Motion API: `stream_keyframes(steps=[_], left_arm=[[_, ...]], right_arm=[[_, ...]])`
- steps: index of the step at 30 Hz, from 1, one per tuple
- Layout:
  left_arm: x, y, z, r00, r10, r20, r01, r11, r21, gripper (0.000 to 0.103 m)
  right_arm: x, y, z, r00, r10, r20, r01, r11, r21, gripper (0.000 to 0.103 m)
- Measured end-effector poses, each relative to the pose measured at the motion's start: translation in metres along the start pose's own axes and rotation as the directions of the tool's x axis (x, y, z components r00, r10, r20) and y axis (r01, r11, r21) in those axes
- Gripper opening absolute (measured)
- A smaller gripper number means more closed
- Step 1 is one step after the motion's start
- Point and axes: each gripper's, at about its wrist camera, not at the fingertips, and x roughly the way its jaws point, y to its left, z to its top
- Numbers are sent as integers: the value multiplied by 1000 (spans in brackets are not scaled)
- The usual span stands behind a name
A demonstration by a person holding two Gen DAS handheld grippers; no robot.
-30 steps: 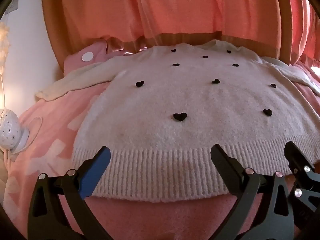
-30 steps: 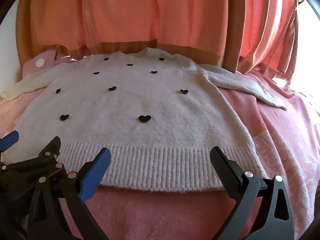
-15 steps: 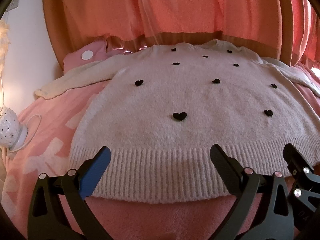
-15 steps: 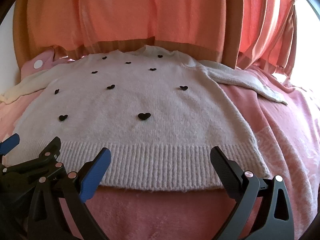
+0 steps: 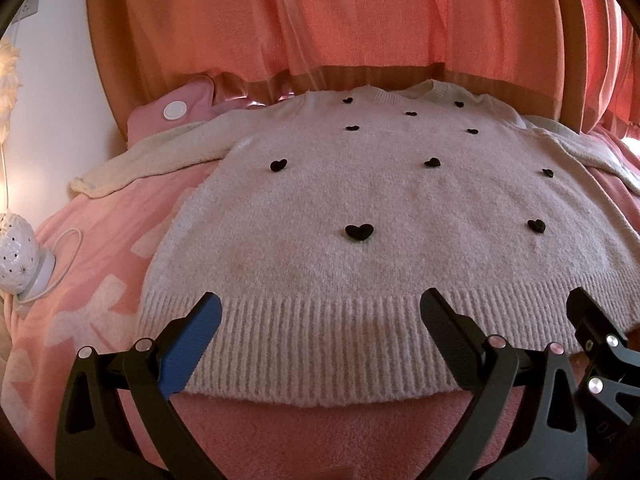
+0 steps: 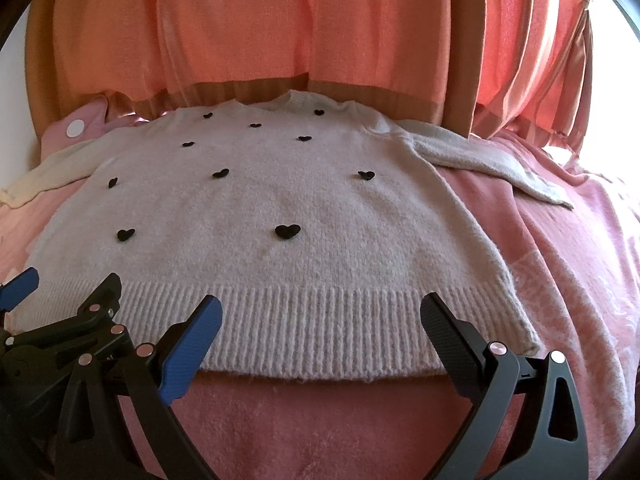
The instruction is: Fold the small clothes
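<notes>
A cream sweater (image 5: 380,216) dotted with black hearts (image 5: 359,232) lies flat, sleeves spread, filling mid-frame on a pink blanket (image 5: 100,240). The left gripper (image 5: 320,320) and right gripper (image 6: 320,320) hover at its ribbed hem, fingers spread wide, holding nothing. Orange curtains (image 6: 280,20) hang behind.

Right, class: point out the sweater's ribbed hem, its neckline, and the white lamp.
ribbed hem (image 5: 320,332), left wrist view, middle of the ribbing.
neckline (image 6: 296,100), right wrist view, collar band.
white lamp (image 5: 16,260), left wrist view, its dotted body.
</notes>
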Motion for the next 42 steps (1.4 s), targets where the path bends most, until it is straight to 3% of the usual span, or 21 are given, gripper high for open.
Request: stream_keyframes(steps=[42], left_arm=[[3, -1, -3, 1000, -1, -5, 1, 1000, -8, 96]], right_arm=[[4, 0, -2, 1000, -3, -22, 3, 1000, 11, 98]])
